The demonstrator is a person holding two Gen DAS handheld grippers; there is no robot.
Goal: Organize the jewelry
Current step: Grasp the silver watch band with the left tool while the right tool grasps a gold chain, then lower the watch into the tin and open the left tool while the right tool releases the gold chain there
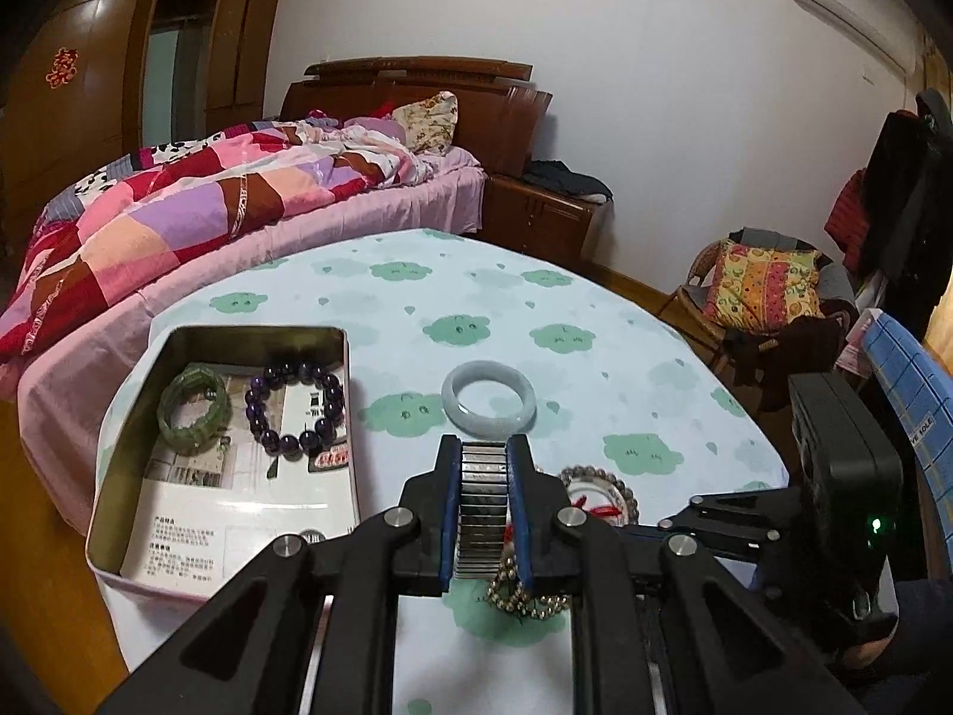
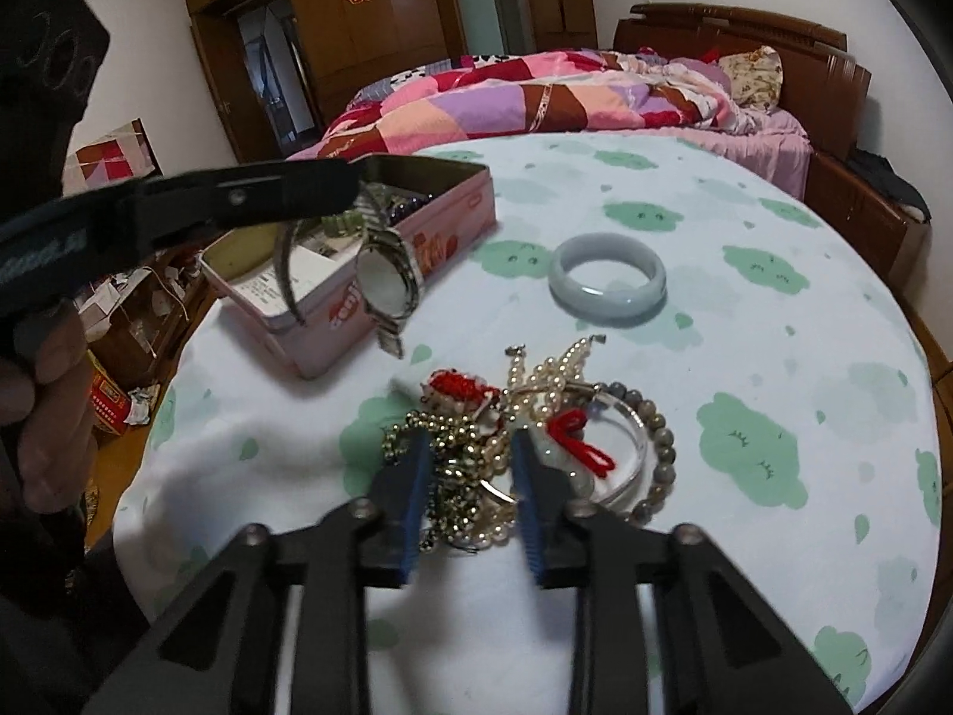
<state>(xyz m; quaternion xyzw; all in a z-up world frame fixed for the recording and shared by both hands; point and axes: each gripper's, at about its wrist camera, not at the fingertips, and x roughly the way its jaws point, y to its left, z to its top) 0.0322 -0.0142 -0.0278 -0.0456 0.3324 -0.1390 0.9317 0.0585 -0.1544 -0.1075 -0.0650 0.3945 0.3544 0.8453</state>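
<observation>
My left gripper (image 1: 483, 453) is shut on the metal band of a silver watch (image 1: 481, 506), held above the table; in the right wrist view the watch (image 2: 384, 280) dangles from it beside the tin. The open tin box (image 1: 178, 339) holds a green bracelet (image 1: 193, 408) and a purple bead bracelet (image 1: 296, 408). A pale jade bangle (image 1: 488, 396) lies on the cloth; it also shows in the right wrist view (image 2: 606, 283). My right gripper (image 2: 470, 447) is open, its fingers straddling a pile of pearl and gold bead strands (image 2: 470, 465) with red cord (image 2: 581, 435) and a grey bead bracelet (image 2: 661, 447).
The round table (image 2: 774, 328) has a pale cloth with green cloud prints. A bed with a patchwork quilt (image 1: 178, 220) stands behind it. A wicker chair with a cushion (image 1: 756, 292) is at the right. The floor at the left holds clutter (image 2: 119, 369).
</observation>
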